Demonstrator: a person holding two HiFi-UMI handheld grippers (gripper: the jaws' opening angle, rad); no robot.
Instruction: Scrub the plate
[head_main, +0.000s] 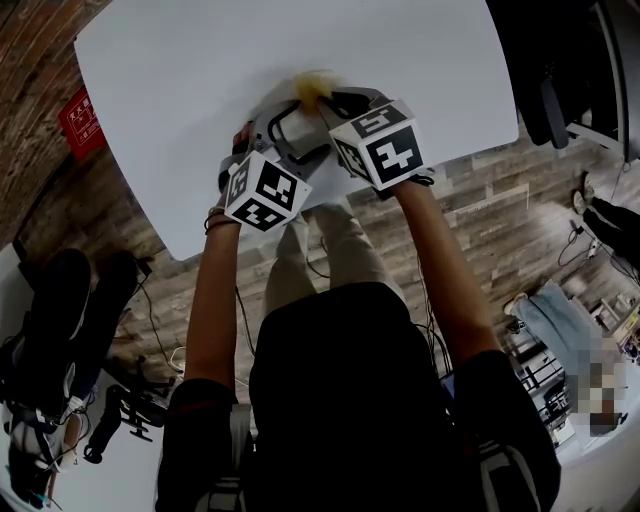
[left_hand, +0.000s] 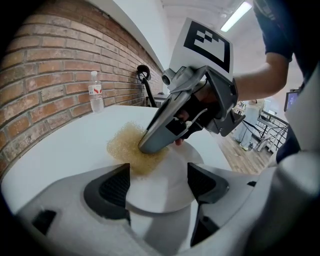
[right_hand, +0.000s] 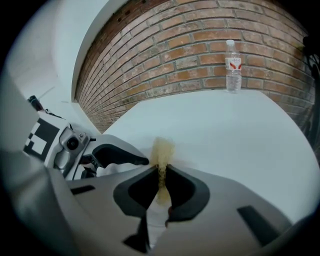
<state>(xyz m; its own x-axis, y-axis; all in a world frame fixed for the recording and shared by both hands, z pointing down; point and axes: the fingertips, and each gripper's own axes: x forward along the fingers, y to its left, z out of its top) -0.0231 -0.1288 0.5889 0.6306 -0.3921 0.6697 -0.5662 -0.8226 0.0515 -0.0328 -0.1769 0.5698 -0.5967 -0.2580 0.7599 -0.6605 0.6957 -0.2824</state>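
A small white plate (left_hand: 170, 165) lies flat on the white table (head_main: 170, 70). Its near part sits between the two pads of my left gripper (left_hand: 159, 184), which press on its sides. My right gripper (right_hand: 161, 172) is shut on a yellow mesh sponge (right_hand: 162, 149). In the left gripper view the right gripper (left_hand: 150, 145) comes down from the upper right and pushes the sponge (left_hand: 122, 145) onto the plate's far left edge. In the head view both grippers meet at the table's near middle, with the sponge (head_main: 312, 88) just beyond them. The plate is mostly hidden there.
A clear water bottle (left_hand: 96, 91) stands at the table's far edge by the brick wall (right_hand: 190, 45). A black stand (left_hand: 145, 80) is by the wall too. The table's near edge (head_main: 250, 235) is just under my forearms, with wood floor and cables beyond.
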